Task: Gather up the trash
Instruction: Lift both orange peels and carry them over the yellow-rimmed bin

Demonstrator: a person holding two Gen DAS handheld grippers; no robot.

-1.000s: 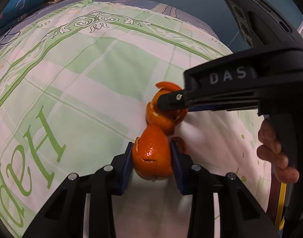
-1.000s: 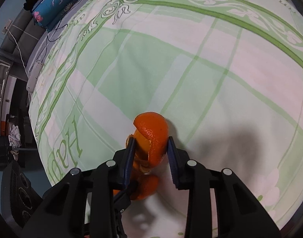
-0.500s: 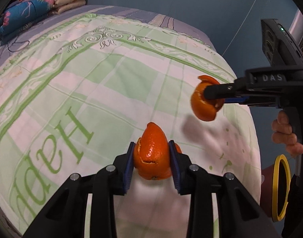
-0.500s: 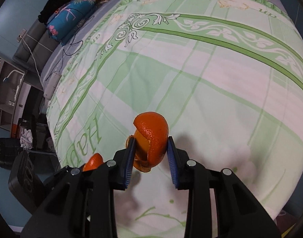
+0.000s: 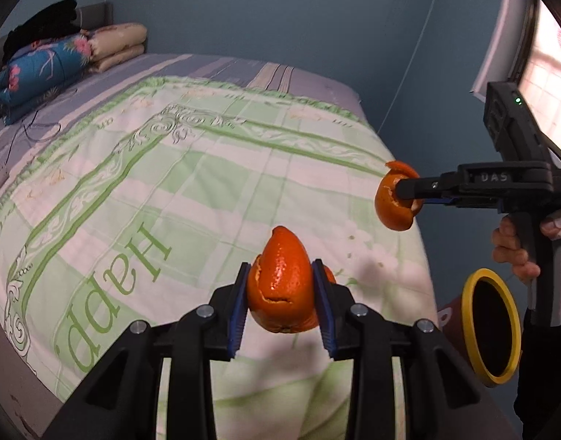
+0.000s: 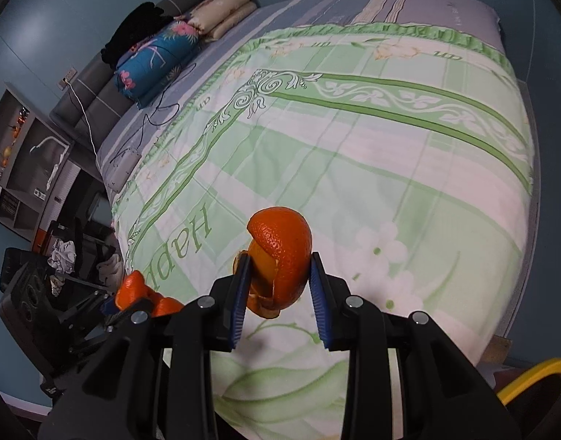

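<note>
Above the green-and-white quilt (image 5: 192, 190), I carry two pieces of orange peel, one in each tool. My left gripper (image 5: 282, 293) is clamped on a cupped shell of peel (image 5: 282, 286), its blue pads pressing both flanks while the pointed tip stands up between them. My right gripper (image 6: 278, 278) is closed the same way on a second curl of peel (image 6: 280, 256), a rounded cap with a torn, ragged lower edge. Both pieces hang clear of the bedding, off the near end of the bed.

I judge the peel to be very light and springy: thin, leathery, dimpled and glossy outside, paler and pithy inside. It bends rather than breaks, so a firm pinch will not hurt it, but the waxy skin could slide and the hollow cup could fold flat if squeezed harder. Holding across the widest part of the curve, as I do now, looks safest; the thin torn edge would tear.

A bin with a yellow rim (image 5: 491, 326) and a dark mouth stands beside the bed on my right, below my right hand (image 5: 519, 249), and seems the natural place for both pieces. The quilt is soft and lightly rumpled, with printed scrolls and lettering
</note>
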